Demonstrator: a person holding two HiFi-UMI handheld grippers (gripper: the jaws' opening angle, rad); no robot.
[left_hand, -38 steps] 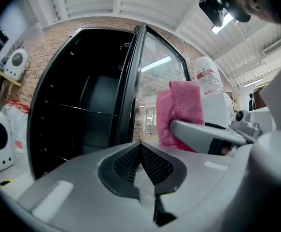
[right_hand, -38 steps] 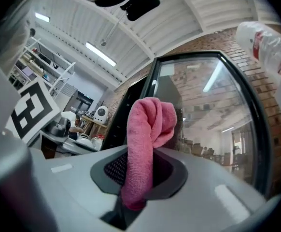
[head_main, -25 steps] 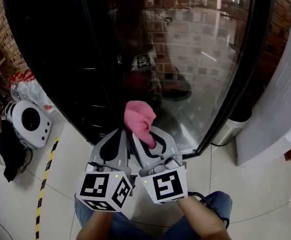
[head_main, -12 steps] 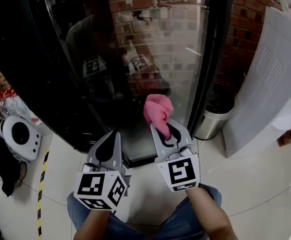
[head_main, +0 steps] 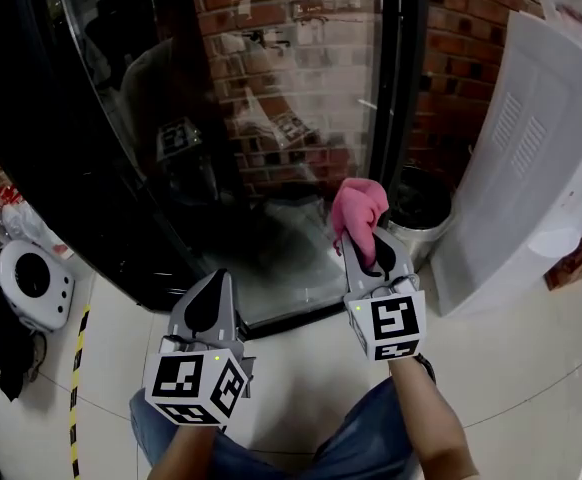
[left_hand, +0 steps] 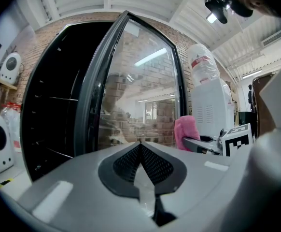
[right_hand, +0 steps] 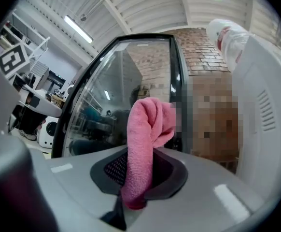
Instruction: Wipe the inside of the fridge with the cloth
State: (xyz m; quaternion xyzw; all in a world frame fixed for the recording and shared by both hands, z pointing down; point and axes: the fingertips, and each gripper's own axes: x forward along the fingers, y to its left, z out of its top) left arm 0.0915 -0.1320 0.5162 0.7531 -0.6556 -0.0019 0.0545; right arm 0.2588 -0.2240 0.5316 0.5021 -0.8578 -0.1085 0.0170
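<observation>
Nearest, above the pale tiled floor, the grey left gripper has its jaws pressed together, with nothing between them. A little further ahead, the grey right gripper has its jaws clamped on the pink terry cloth. The lower end of the cloth sits between the dark pads, and the rest stands above the jaw tips, folded over at the top. It is held in the air near the lower part of the tall glass door of the black fridge, apart from the glass. Right of the door stand a round steel bin and a white ribbed panel.
</observation>
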